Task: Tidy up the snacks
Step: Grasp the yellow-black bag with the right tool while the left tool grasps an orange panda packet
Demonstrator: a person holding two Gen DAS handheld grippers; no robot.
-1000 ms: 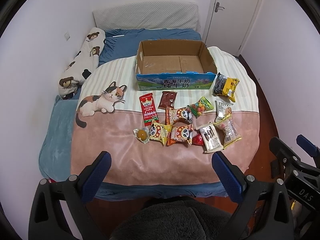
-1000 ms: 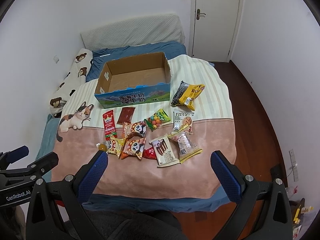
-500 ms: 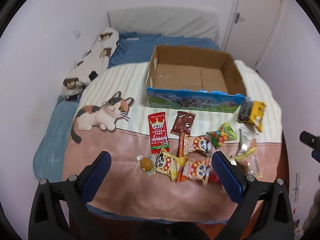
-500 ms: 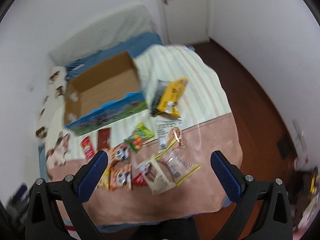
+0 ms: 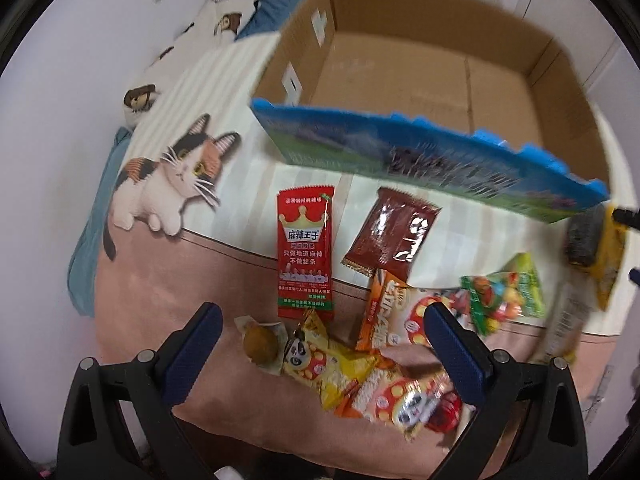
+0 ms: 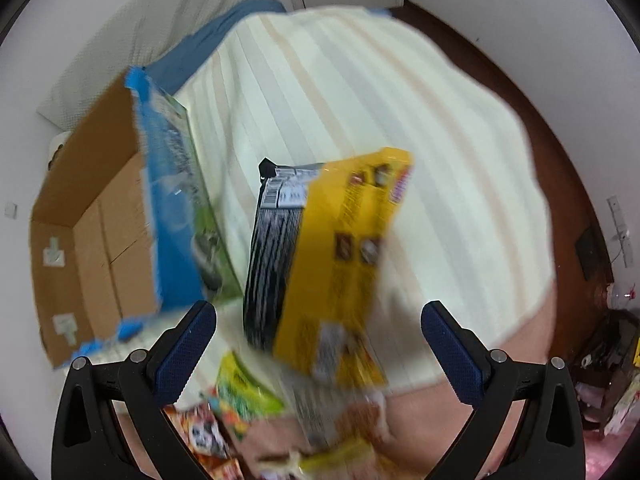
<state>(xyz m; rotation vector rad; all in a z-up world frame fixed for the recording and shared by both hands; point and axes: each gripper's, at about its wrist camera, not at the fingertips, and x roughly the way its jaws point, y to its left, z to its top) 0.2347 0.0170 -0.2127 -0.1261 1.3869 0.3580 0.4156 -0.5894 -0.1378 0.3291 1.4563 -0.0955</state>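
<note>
An open cardboard box with a blue printed front lies empty on the blanket. Snack packets lie before it: a red spicy strip packet, a dark brown packet, an orange panda packet, a yellow panda packet, a round wrapped sweet and a green candy bag. My left gripper is open low over the panda packets. My right gripper is open, just short of the yellow and black bag, which lies to the right of the box.
The snacks lie on a pink and striped blanket with a cat picture, spread over a bed. A bear-print pillow lies at the back left. Dark wooden floor and a white wall run along the bed's right side.
Both grippers have moved forward and down toward the snacks. The left one closed in on the panda packets, the right one swung right onto the yellow and black bag. Both stayed open.
</note>
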